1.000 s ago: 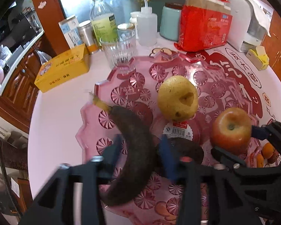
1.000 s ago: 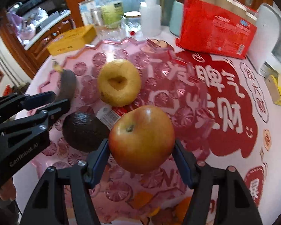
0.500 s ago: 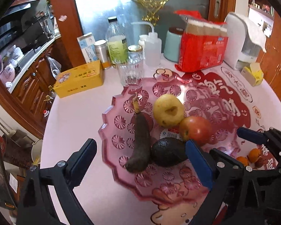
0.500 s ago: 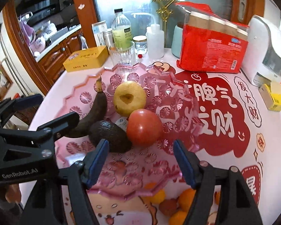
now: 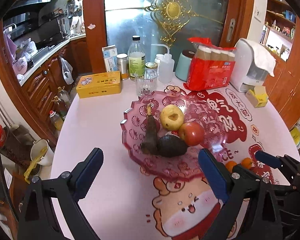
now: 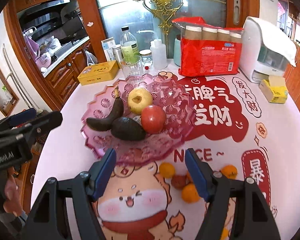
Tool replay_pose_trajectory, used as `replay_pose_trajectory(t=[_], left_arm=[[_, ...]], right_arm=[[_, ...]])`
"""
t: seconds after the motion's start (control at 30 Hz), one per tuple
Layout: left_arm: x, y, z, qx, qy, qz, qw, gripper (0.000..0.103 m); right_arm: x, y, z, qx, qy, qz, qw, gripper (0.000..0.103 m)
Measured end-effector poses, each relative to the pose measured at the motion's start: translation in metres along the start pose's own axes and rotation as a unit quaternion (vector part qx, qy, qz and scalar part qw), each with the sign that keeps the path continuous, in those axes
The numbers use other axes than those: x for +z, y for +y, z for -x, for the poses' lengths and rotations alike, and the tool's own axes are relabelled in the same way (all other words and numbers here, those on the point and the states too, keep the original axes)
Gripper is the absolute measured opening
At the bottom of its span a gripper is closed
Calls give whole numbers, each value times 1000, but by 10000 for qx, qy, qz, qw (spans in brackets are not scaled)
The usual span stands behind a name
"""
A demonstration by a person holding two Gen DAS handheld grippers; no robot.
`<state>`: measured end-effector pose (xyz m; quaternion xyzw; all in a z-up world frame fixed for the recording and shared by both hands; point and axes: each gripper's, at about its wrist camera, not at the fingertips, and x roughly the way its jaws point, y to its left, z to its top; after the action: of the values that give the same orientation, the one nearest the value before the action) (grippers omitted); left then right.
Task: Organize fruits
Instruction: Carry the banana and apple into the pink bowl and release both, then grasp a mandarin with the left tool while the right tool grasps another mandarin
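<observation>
A pink glass tray (image 5: 130, 120) (image 6: 94, 104) holds a blackened banana (image 5: 151, 134) (image 6: 112, 114), a yellow pear (image 5: 172, 117) (image 6: 140, 100), a red apple (image 5: 191, 133) (image 6: 153, 119) and a dark avocado (image 5: 171, 146) (image 6: 128, 129). My left gripper (image 5: 150, 152) hangs open and empty above the tray's near edge. In the right wrist view it shows at the left as (image 6: 30, 118). My right gripper (image 6: 150, 152) is open too, with nothing between its pads. Several small oranges (image 6: 167, 170) lie on the tablecloth just ahead of it.
Behind the tray stand a drinking glass (image 5: 146, 84), a yellow tin (image 5: 99, 85), bottles (image 5: 137, 60), a red pack of paper cups (image 5: 210, 74) and a white appliance (image 5: 250, 68). A small yellow box (image 5: 257, 98) sits at the right. The round table's edge curves along the left.
My left gripper let go of the banana and my right gripper let go of the apple. Both drew back and up from the tray, and the fruits stayed on it.
</observation>
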<state>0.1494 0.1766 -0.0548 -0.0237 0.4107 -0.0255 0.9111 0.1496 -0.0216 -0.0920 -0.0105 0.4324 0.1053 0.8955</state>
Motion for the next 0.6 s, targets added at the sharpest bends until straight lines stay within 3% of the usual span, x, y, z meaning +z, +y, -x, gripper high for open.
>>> replay_pose_trajectory(t=[0.4,0.6], left_arm=[[-32,-19,73,-193,-275,-10,9994,95],[-46,-51,97,-397,-357,-119,9985,95]], right_arm=[[-40,1,91,11,-533,25,9986,72],[-59,-8,132,-218,-843,128,9961,72]])
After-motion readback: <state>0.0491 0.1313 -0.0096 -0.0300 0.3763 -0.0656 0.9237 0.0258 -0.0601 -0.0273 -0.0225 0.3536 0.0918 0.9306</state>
